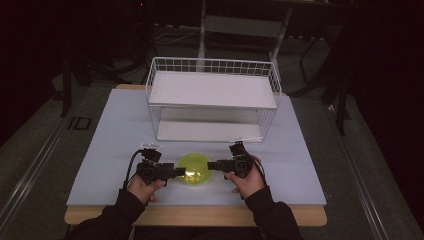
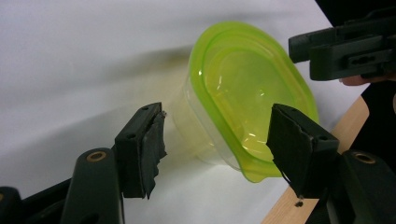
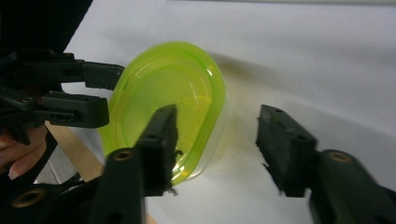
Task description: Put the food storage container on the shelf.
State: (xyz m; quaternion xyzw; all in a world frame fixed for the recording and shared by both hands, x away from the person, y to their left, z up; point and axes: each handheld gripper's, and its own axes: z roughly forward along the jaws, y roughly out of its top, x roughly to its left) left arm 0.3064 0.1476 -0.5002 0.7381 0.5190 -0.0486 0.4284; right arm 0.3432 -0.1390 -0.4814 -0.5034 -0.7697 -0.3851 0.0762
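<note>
High view: green container (image 1: 194, 169) sits on the bench (image 1: 115, 150), at 6 o'clock from the wire rack (image 1: 212, 100); left gripper (image 1: 176, 172) at its 9 o'clock, right gripper (image 1: 214, 164) at its 3 o'clock.
Left gripper view: fingers (image 2: 144, 144) released, straddling the container (image 2: 243, 102), not pressing it.
Right gripper view: fingers (image 3: 161, 144) released, container's (image 3: 163, 93) rim between them.

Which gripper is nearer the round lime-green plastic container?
Neither clearly. The left gripper meets the round lime-green plastic container at its left edge, the right gripper at its right edge.
</note>
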